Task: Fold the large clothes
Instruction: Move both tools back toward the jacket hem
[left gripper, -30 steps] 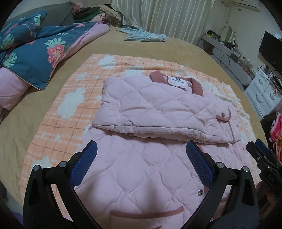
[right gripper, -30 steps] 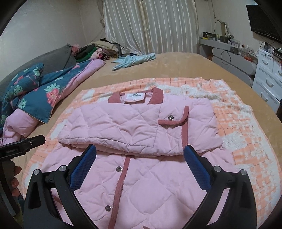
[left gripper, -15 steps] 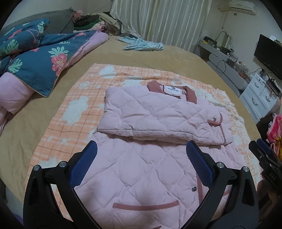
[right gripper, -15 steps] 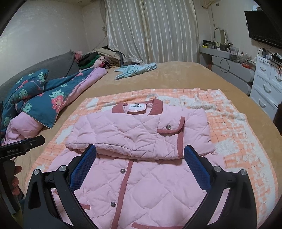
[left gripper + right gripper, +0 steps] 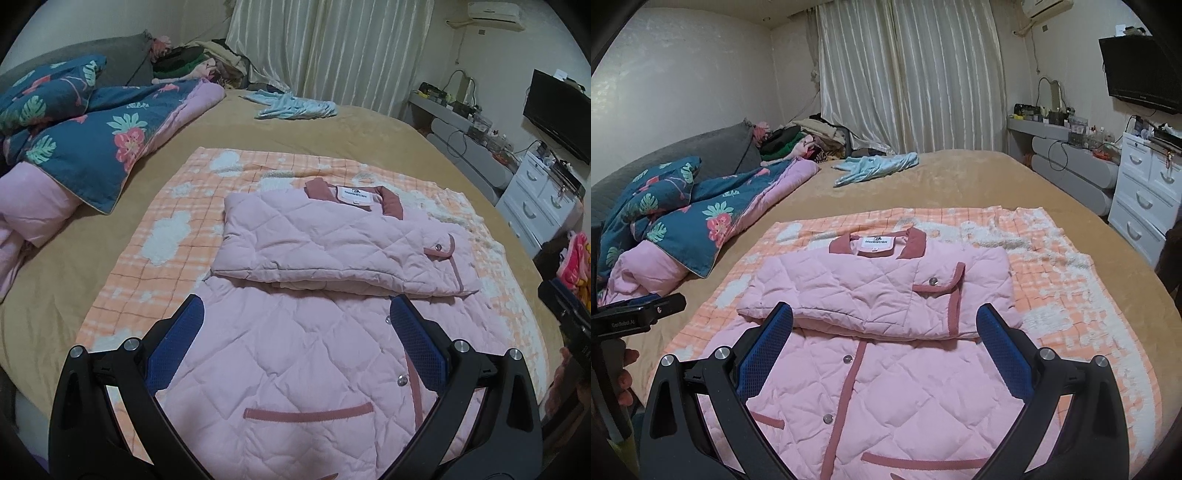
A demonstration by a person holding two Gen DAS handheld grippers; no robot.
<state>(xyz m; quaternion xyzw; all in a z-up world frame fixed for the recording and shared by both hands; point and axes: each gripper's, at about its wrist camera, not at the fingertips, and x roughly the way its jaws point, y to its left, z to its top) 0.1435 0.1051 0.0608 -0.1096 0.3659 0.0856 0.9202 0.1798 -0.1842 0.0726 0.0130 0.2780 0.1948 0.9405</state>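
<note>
Tan bed [image 5: 369, 125] under orange checked blanket [image 5: 177, 206]; pink quilted jacket [image 5: 295, 350] lies on blanket, sleeves folded across chest. Left gripper [image 5: 295, 339] fingers apart above hem, empty; right gripper [image 5: 884, 339] apart too, empty. Only right view shows front placket [image 5: 849, 373] centred; only left view shows pink-yellow cloth [image 5: 576, 266] at bedside.

My blue pads [image 5: 417, 343] look rubbery and dimpled; the quilted pink jacket [image 5: 295, 354] is soft matt cloth on a fuzzy checked blanket [image 5: 155, 236].

one pink jacket [image 5: 317, 354], one blanket [image 5: 155, 236], two claws [image 5: 295, 343]
</note>
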